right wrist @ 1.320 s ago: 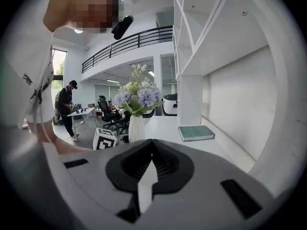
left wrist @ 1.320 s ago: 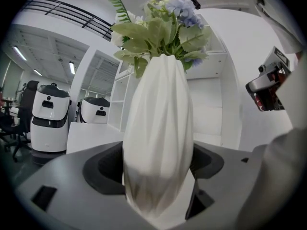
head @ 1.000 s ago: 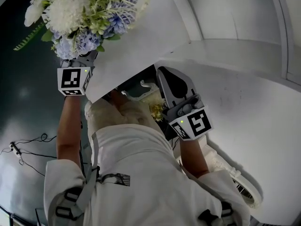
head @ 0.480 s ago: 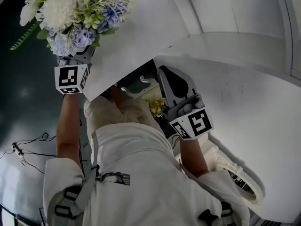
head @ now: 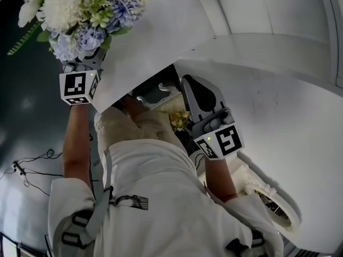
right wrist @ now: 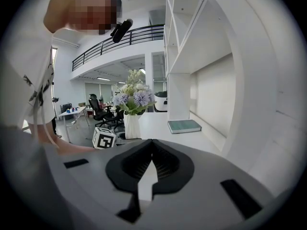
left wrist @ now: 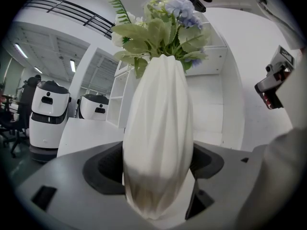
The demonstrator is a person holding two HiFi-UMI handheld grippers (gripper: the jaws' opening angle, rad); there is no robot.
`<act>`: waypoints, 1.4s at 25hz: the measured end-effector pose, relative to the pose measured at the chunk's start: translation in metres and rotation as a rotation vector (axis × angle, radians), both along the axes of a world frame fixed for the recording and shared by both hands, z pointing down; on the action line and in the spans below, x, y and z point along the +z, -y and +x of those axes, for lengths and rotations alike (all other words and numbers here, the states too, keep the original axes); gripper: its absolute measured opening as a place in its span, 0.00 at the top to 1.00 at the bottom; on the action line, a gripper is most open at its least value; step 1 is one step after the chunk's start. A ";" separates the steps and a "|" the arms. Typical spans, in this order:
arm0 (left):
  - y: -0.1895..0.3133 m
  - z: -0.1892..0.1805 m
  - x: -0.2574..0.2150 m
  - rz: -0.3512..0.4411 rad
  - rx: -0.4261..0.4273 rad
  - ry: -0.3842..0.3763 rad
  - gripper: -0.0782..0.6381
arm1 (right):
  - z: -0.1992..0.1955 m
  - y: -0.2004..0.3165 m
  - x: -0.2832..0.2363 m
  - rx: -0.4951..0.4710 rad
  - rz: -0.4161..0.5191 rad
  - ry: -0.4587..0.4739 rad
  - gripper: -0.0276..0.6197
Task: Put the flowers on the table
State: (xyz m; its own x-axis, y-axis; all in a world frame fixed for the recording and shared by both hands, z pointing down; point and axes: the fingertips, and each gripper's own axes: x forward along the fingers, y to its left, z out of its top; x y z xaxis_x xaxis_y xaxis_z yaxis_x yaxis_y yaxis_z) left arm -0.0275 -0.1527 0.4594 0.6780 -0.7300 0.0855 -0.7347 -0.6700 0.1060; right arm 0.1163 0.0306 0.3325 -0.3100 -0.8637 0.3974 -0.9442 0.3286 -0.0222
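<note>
A bouquet of white and blue flowers stands in a ribbed white vase. My left gripper is shut on the vase's lower body, a dark pad pressing each side. In the head view the left gripper holds the bouquet up at the left edge of the white table, over the dark floor; the blooms hide the vase there. My right gripper hangs near the person's waist, shut and empty. From the right gripper view the vase and flowers show beyond the shut right gripper.
A green book lies on the white table near tall white shelving. Two white robots stand beyond the table. Desks and office chairs fill the far room. A cable trails on the dark floor.
My left gripper has carried the vase and flowers a little up and to the left in the head view. The right gripper has hardly moved.
</note>
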 end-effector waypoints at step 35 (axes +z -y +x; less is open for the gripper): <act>-0.013 0.008 0.013 0.038 -0.004 0.031 0.35 | 0.011 -0.016 0.008 0.010 0.006 0.020 0.94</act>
State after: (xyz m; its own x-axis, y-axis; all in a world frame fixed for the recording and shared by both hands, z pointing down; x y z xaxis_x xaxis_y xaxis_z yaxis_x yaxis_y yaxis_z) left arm -0.0200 -0.1397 0.4719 0.6723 -0.7361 0.0786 -0.7403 -0.6698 0.0578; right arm 0.1271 0.0461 0.3403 -0.3093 -0.8691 0.3861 -0.9468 0.3196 -0.0389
